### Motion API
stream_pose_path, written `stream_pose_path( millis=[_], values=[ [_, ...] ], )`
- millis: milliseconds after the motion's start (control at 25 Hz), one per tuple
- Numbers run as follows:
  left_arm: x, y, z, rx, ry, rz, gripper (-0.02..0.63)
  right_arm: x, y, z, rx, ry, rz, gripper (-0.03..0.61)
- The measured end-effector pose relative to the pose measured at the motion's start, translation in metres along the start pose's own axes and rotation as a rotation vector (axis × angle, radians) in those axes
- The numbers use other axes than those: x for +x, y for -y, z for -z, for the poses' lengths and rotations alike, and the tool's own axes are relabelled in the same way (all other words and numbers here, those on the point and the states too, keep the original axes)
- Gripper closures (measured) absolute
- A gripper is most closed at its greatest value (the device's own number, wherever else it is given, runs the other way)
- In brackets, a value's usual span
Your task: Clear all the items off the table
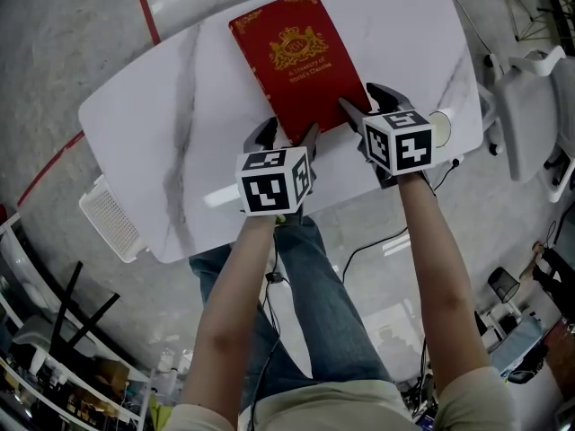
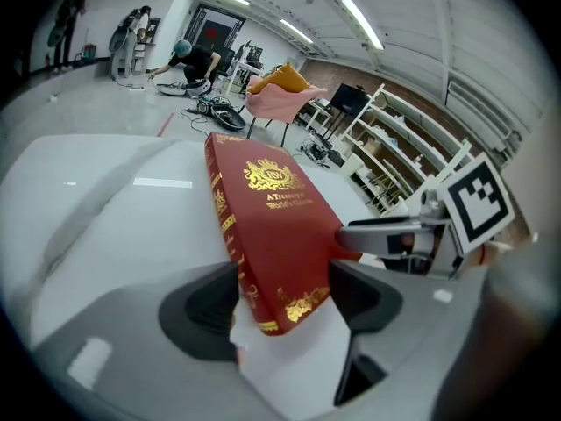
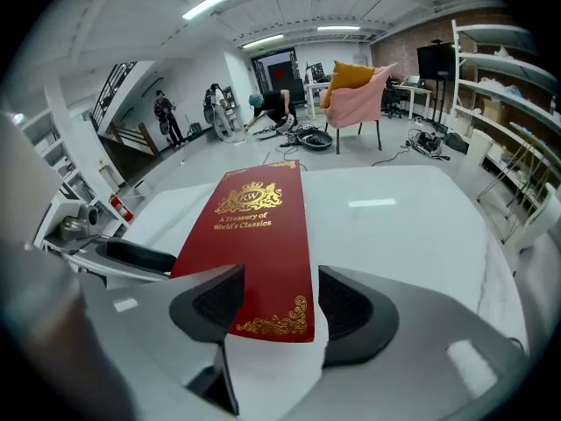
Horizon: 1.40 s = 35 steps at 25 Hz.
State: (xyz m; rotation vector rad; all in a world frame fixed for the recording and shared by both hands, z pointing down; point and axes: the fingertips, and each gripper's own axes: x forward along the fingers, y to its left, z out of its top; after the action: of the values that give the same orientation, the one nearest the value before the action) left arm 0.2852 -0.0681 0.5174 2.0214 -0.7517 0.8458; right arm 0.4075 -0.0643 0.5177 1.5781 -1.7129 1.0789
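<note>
A red hardback book [image 1: 301,57] with gold print lies flat on the white marble table [image 1: 162,124]. Its near edge is at both grippers. My left gripper [image 1: 287,133] is open, and the book's near left corner [image 2: 272,226] sits between its jaws with gaps on either side. My right gripper [image 1: 367,100] is open too, straddling the book's near right corner [image 3: 254,235]. In the left gripper view a finger of the right gripper [image 2: 386,235] lies against the book's right side. In the right gripper view a finger of the left gripper [image 3: 131,253] shows at the left.
A white chair [image 1: 530,106] stands right of the table, and a white perforated bin [image 1: 108,214] at its left near corner. A small round thing [image 1: 440,128] sits at the table's right edge. A pink armchair [image 3: 355,90] and people are far behind.
</note>
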Motion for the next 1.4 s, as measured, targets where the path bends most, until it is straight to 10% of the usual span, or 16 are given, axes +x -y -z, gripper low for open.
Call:
stream_pose_path(
  millis=[600,1400],
  values=[
    [0.028,-0.004,0.007,-0.02,-0.051,0.036,0.219,0.015,0.007,0.006,0.086,-0.002,-0.113,0.247],
    [0.026,-0.006,0.01,-0.041,-0.075,0.1,0.219,0.012,-0.008,0.008,0.127,0.01,-0.163,0.325]
  ],
)
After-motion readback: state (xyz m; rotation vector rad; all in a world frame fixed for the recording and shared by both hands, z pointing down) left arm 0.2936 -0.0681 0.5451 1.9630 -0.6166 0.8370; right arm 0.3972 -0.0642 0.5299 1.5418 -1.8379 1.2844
